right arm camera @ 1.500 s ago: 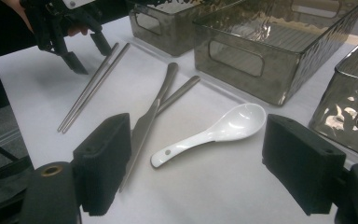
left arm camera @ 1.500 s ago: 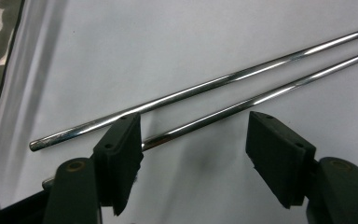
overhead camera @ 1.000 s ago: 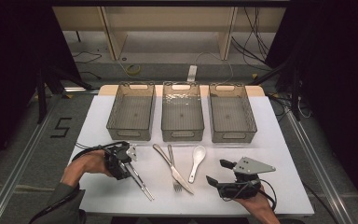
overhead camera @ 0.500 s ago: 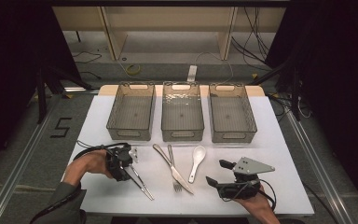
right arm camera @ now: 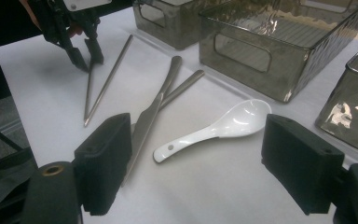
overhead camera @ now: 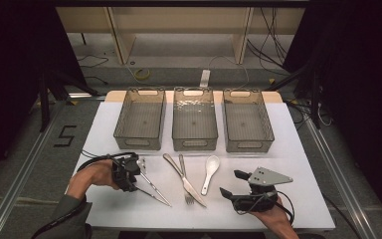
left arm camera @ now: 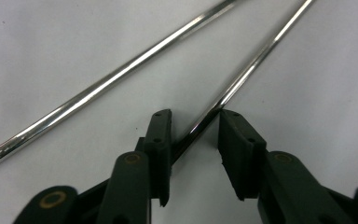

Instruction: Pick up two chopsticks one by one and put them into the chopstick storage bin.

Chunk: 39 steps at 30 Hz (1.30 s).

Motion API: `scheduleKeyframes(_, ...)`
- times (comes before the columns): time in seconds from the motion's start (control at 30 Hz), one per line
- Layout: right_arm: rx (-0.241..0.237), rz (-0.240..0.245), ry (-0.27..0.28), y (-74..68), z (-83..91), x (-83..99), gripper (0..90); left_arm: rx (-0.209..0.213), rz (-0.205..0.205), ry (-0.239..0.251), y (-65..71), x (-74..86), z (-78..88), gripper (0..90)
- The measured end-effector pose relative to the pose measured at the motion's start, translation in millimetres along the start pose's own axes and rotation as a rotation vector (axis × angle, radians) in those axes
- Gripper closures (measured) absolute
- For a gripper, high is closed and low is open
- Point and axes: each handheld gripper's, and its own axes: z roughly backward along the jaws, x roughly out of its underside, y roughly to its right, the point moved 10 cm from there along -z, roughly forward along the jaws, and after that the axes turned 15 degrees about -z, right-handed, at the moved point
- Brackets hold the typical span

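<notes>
Broad white desk (overhead camera: pixel 298 149), square to the high view. Along its far half, three smoky see-through bins (overhead camera: pixel 194 124) in a row, ribbed walls, cut-out handles, nothing visible inside. At the near right, right claw (overhead camera: pixel 230 185) low over the desk beside the white spoon, jaws spread wide, nothing between the black pads (right arm camera: pixel 105 158). At the near left, left claw (overhead camera: pixel 138 179) pointed down at the upper ends of the chopsticks, jaws just closing, narrowed around one stick, a small gap showing on either side in the left gripper view, pads not yet pressing. Mid-desk, near edge: knife (overhead camera: pixel 185 180) and fork (overhead camera: pixel 186 185), dull steel, crossed over each other in a long slim X. Just right of them, apart, the white ceramic spoon (overhead camera: pixel 210 172), glossy, bowl toward the bins, small hole at the handle's end. Left of the knife, the pair of metal chopsticks (overhead camera: pixel 154 188): thin, round, mirror-bright rods, flat on the desk, splayed in a narrow V, tips converging toward the near edge, upper ends apart. One stick (left arm camera: pixel 242 79) between the left jaws, bright reflection down its length; the other (left arm camera: pixel 107 84) free on the white surface beside it.
</notes>
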Motion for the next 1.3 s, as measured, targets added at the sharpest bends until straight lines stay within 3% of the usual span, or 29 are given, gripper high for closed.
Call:
scheduleKeyframes(0.5,0.013,0.008,-0.012,1.7,-2.1,0.5,25.8,0.007,-0.025,0.01,3.0,1.1,0.2,77.7)
scheduleKeyframes(1.3,0.028,0.018,-0.024,3.5,-2.0,1.7,25.9,0.018,-0.063,0.015,5.5,1.5,1.0,84.6)
